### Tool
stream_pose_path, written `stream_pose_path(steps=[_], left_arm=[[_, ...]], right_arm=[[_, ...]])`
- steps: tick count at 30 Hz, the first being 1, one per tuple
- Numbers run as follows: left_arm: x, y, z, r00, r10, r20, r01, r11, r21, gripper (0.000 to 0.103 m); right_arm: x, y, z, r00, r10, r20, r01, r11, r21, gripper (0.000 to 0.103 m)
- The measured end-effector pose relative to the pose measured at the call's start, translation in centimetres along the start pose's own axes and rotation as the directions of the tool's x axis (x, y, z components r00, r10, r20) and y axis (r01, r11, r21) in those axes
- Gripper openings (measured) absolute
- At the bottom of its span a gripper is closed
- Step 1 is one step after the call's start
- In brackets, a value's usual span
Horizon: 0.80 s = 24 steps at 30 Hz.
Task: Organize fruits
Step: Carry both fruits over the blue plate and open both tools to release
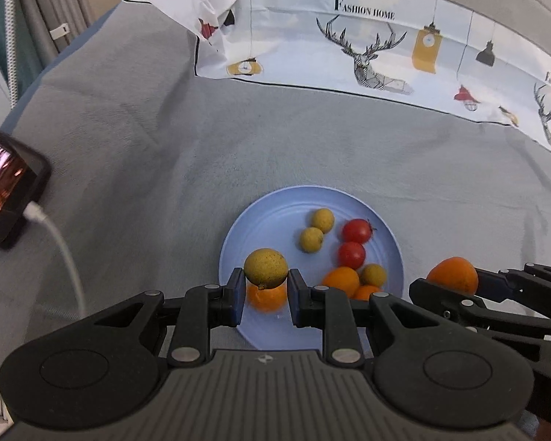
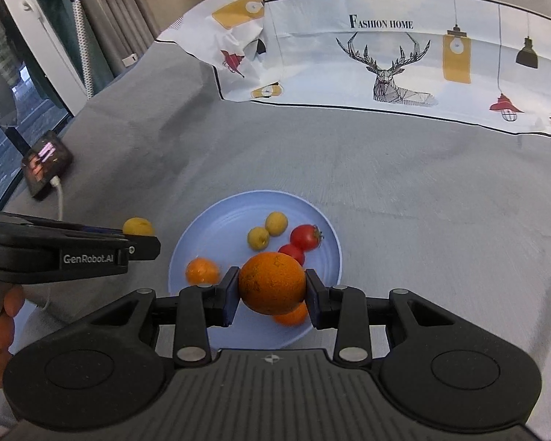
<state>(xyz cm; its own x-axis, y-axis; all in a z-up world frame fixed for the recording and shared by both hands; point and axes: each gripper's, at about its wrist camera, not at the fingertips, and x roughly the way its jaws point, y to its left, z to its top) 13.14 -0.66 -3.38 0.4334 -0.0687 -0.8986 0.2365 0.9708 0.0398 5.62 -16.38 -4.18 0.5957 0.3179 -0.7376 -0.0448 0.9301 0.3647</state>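
Jaws of both grippers level over the plate (image 1: 238, 228), left gripper (image 1: 266, 288) around a yellow fruit (image 1: 265, 268), right gripper (image 2: 272, 294) around an orange (image 2: 272, 283).

Bed (image 1: 312, 139), grey cover. On it: blue plate (image 1: 275, 217) near the front, phone (image 1: 7, 191) with white cable (image 1: 68, 257) at left, printed sheet (image 1: 349, 51) at back.
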Motion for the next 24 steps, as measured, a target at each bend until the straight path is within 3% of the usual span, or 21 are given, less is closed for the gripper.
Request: stream_pose_path(steps=[14,15,16,17,18,22,24], left_arm=[[6.5,0.0,2.3,0.996,0.041,-0.078,-0.039,0.999,0.022,0.029],[6.7,0.0,2.4,0.996,0.039,-0.082,-0.037,0.999,0.029,0.049],[6.8,0.0,2.5,0.995,0.041,-0.090,-0.037,0.999,0.038,0.084],[6.7,-0.1,2.5,0.995,0.048,-0.086,-0.045,0.998,0.039,0.098],[6.4,-0.1,2.4,0.996,0.059,-0.067,-0.057,0.998,0.038,0.103],[5.4,-0.3,1.8,0.996,0.077,-0.045,-0.073,0.994,0.080,0.103],[4.8,-0.3,1.3,0.995,0.077,-0.056,-0.073,0.995,0.074,0.103]], right_arm=[[6.6,-0.5,1.3,0.997,0.015,-0.070,-0.016,1.000,-0.012,0.040],[7.0,-0.5,1.3,0.996,0.029,-0.080,-0.030,0.999,-0.016,0.040],[7.3,-0.4,1.2,0.995,0.040,-0.089,-0.042,0.999,-0.020,0.042],[7.6,-0.4,1.2,0.994,0.048,-0.097,-0.050,0.999,-0.021,0.051],[7.7,-0.4,1.2,0.994,0.046,-0.099,-0.048,0.999,-0.017,0.056],[6.8,-0.3,1.2,0.995,0.045,-0.094,-0.046,0.999,-0.018,0.079],[6.0,-0.1,0.9,0.996,0.036,-0.087,-0.039,0.999,-0.028,0.083]])
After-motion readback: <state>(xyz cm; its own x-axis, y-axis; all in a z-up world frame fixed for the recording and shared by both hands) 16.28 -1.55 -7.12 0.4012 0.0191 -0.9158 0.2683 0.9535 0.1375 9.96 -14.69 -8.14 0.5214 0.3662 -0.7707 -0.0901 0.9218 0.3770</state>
